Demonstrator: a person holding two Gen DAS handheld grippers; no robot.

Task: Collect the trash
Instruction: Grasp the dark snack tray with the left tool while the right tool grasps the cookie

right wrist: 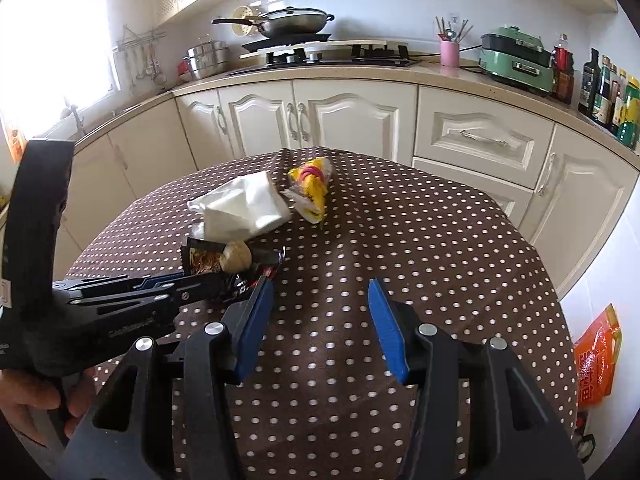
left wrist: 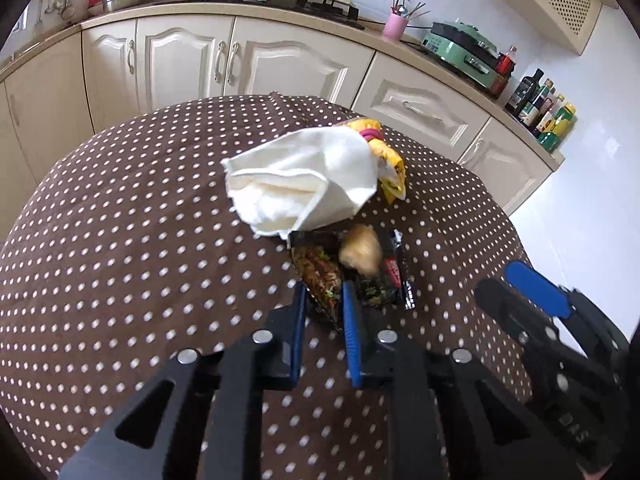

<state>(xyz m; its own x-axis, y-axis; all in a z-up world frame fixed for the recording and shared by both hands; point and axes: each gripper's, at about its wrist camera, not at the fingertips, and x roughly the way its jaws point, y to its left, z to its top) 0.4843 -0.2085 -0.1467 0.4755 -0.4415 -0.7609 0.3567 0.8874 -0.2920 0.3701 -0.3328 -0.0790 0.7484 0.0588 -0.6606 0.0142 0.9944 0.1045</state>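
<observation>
A black snack wrapper [left wrist: 320, 272] with a tan crumpled lump [left wrist: 360, 250] on it lies on the round brown polka-dot table [left wrist: 120, 240]. My left gripper [left wrist: 324, 292] is shut on the wrapper's near edge; it shows the same way in the right wrist view [right wrist: 200, 276]. Behind it lie a white napkin [left wrist: 300, 180] and a yellow wrapper with a pink band [left wrist: 384, 148]. My right gripper [right wrist: 320, 284] is open and empty over the table, right of the black wrapper [right wrist: 208, 260]. The napkin [right wrist: 244, 208] and yellow wrapper [right wrist: 312, 188] lie farther back.
Cream kitchen cabinets [right wrist: 320, 120] curve behind the table, with a stove and wok [right wrist: 292, 24], a pink utensil cup [right wrist: 450, 52], a green appliance [right wrist: 516, 60] and bottles [right wrist: 608, 92] on the counter. An orange bag [right wrist: 596, 356] lies on the floor at right.
</observation>
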